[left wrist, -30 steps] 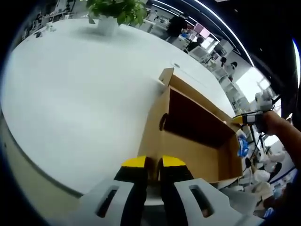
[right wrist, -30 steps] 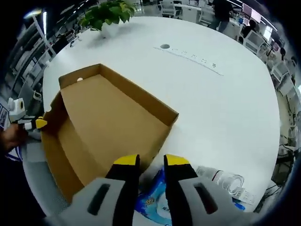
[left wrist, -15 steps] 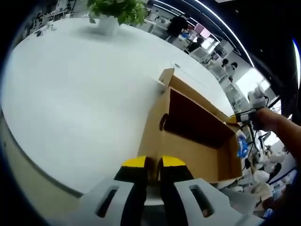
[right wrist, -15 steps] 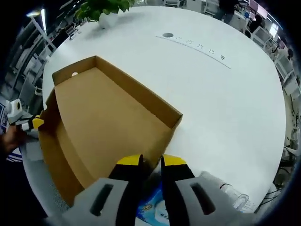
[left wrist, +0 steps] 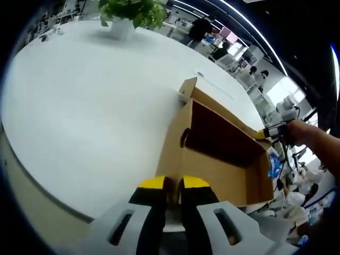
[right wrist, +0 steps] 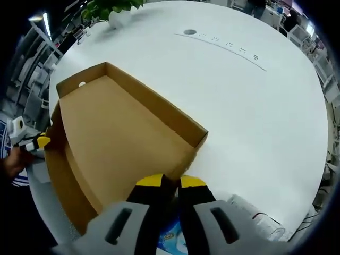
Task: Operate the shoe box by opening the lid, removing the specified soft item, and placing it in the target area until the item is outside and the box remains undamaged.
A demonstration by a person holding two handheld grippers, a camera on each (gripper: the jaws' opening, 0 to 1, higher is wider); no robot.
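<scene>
A wide white table (right wrist: 255, 106) carries everything, with a potted plant (left wrist: 130, 13) at its far edge and a strip of sockets (right wrist: 228, 45) set into its top. On it, close to the near edge, lies the brown cardboard shoe box (right wrist: 122, 138), or perhaps its lid turned open; it shows a bare cardboard inside and I cannot tell which part it is.

The left gripper (left wrist: 173, 184) has its jaws pressed together on the near wall of the box, at the rim. The right gripper (right wrist: 169, 181) has its jaws almost meeting over the rim at the opposite end, and appears to pinch that edge, though a firm hold is not certain. Each gripper also shows small in the other's view, at the far end of the box.

A blue printed soft packet (right wrist: 172, 244), likely the item to remove, lies low under the right gripper, just beside the box; little of it shows.

By my reading, the opening step is in hand, with both ends gripped. The next move calls for lifting or swinging the cardboard evenly, without twisting its thin walls, then freeing one gripper to take the packet.
</scene>
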